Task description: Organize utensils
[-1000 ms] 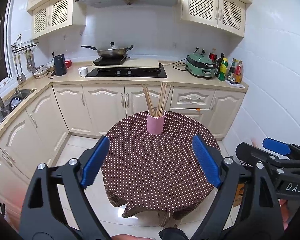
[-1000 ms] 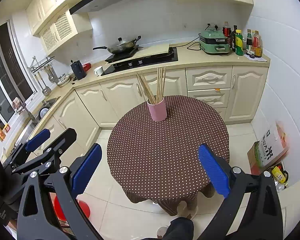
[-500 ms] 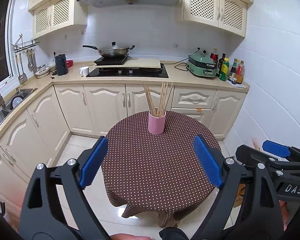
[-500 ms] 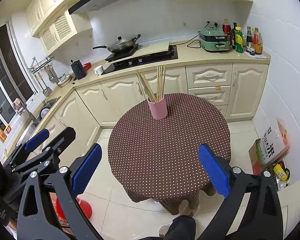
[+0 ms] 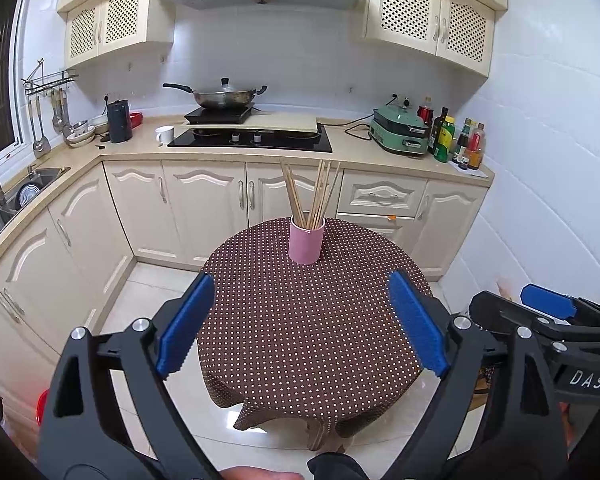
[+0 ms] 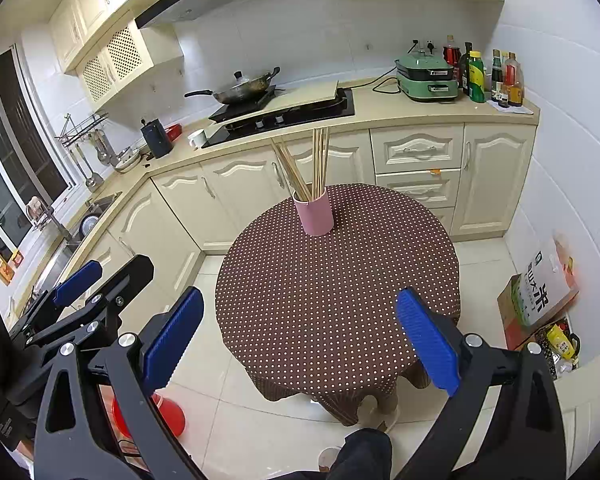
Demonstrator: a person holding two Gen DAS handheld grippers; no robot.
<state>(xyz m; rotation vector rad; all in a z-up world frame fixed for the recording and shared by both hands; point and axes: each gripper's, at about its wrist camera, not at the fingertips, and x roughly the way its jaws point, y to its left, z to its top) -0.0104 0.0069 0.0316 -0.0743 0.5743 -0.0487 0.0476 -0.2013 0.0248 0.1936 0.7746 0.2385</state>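
A pink cup (image 5: 306, 240) holding several wooden chopsticks (image 5: 314, 196) stands upright at the far side of a round table with a brown dotted cloth (image 5: 300, 328). The cup also shows in the right wrist view (image 6: 315, 215). My left gripper (image 5: 300, 324) is open and empty, held well back above the table's near edge. My right gripper (image 6: 300, 338) is open and empty, also held back over the near edge. Each gripper appears at the edge of the other's view.
Cream kitchen cabinets and a counter (image 5: 236, 152) with a hob, wok (image 5: 220, 96), green appliance (image 5: 400, 136) and bottles run behind the table. A sink (image 5: 16, 196) is at the left. A cardboard box (image 6: 540, 300) and red basin (image 6: 164, 412) sit on the floor.
Both grippers have drawn slightly back and up from the table; the cup and chopsticks have not moved. Both stay open.
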